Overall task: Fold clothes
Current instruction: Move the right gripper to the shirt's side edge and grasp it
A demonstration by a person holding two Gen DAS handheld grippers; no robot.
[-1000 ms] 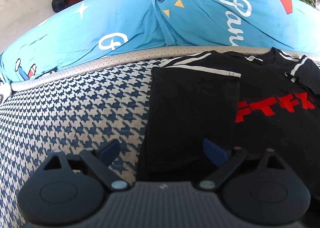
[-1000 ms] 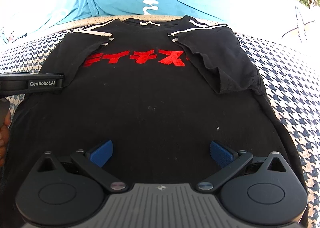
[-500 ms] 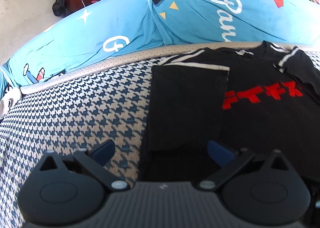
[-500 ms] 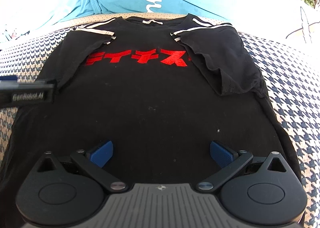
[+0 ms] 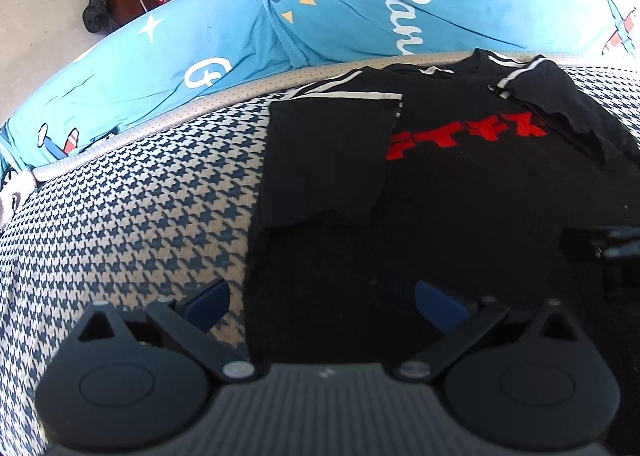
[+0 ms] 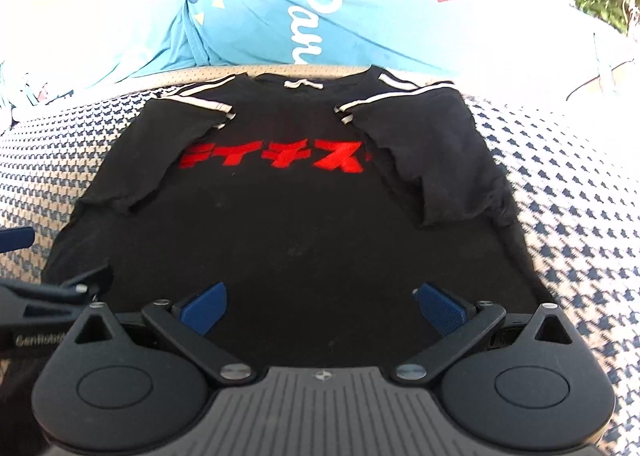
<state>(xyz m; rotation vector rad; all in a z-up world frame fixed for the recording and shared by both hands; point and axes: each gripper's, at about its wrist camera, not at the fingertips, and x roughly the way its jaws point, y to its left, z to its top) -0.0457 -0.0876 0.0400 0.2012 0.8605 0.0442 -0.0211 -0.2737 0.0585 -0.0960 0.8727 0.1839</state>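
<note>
— Tongs status? — Both my left tongs (image 5: pixel 322 302) and right tongs (image 6: pixel 322 302) gape wide, gripping nothing.
— Shirt? — Black T-shirt (image 6: pixel 296 224) flat on houndstooth cover (image 5: pixel 132 192), red lettering up, both sleeves folded inward.

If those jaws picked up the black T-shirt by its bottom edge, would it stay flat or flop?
Probably flop: the T-shirt is thin cloth, its folded-in sleeves already rumpled. It looks light. Pushed, it would likely bunch on the checked cover rather than slide.
</note>
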